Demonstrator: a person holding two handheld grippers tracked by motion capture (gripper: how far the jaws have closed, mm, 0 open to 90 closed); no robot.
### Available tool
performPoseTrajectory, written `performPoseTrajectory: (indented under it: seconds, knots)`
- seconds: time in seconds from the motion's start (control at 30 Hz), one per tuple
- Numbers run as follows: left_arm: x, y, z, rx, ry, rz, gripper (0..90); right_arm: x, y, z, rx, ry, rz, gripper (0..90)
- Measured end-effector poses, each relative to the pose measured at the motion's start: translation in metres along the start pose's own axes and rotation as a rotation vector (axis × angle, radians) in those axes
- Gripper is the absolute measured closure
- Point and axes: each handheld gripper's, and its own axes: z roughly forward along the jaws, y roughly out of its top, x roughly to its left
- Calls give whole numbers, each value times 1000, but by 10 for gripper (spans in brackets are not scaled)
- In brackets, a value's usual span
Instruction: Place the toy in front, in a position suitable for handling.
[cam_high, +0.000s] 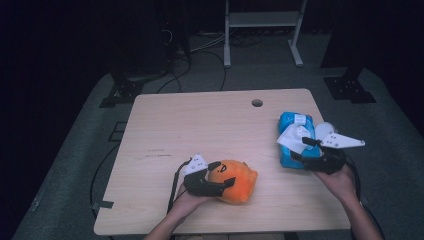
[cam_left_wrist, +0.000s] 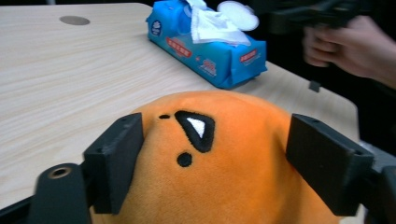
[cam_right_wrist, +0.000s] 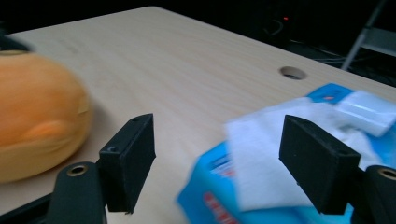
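the wooden table (cam_high: 200, 125) carries two things, both toward the person's edge: an orange plush toy (cam_high: 235, 181) near the middle of that edge and a blue pack of wet wipes (cam_high: 295, 142) at the right side. the pack lies with its long axis running away from the person, its lid flipped up and one white wipe (cam_high: 292, 139) pulled partly out of the top; more wipes presumably sit inside, but they are hidden. the right gripper (cam_right_wrist: 217, 163) hovers over the near end of the pack, jaws wide with nothing pressed between them, and the wipe lies just ahead of and below it, so the right hand is plainly the nearer one. the left gripper (cam_left_wrist: 212, 168) straddles the plush, its jaws on either flank of the toy; whether the pads actually squeeze it i cannot tell.
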Motion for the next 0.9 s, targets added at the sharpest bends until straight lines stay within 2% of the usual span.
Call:
performPoseTrajectory:
  seconds: [0.13,0.2,0.23,0.27,0.33,0.43,0.5,0.53,0.57,0.6,0.63,0.77,0.9]
  knots:
    - [1,-1,-2,1,-12,20,177,-28,4,19,17,-64,42,276]
    - [1,-1,-3,3,-16,31,176,-38,4,29,42,-81,56,303]
    - [1,-1,-3,3,-16,31,166,-38,4,29,42,-81,56,303]
    - [2,0,-4,7,-23,32,165,-46,3,39,82,-103,68,363]
    - [2,0,-4,12,-26,41,164,-51,1,45,107,-118,89,413]
    - [2,-1,-5,16,-30,54,164,-57,-1,50,139,-130,120,613]
    - [3,-1,-5,18,-31,57,164,-59,-2,51,136,-103,153,706]
    - [3,-1,-5,18,-31,60,164,-59,-2,52,133,-106,164,748]
    - [3,-1,-5,21,-32,64,164,-58,-1,52,138,-137,159,822]
    - [3,-1,-6,24,-31,69,164,-58,0,51,135,-134,158,864]
    - [3,-1,-6,25,-30,71,164,-59,0,50,130,-125,177,873]
    - [3,0,-6,29,-20,86,164,-60,5,47,137,-117,182,883]
    - [4,3,-9,23,5,89,131,-60,13,38,102,-109,185,883]
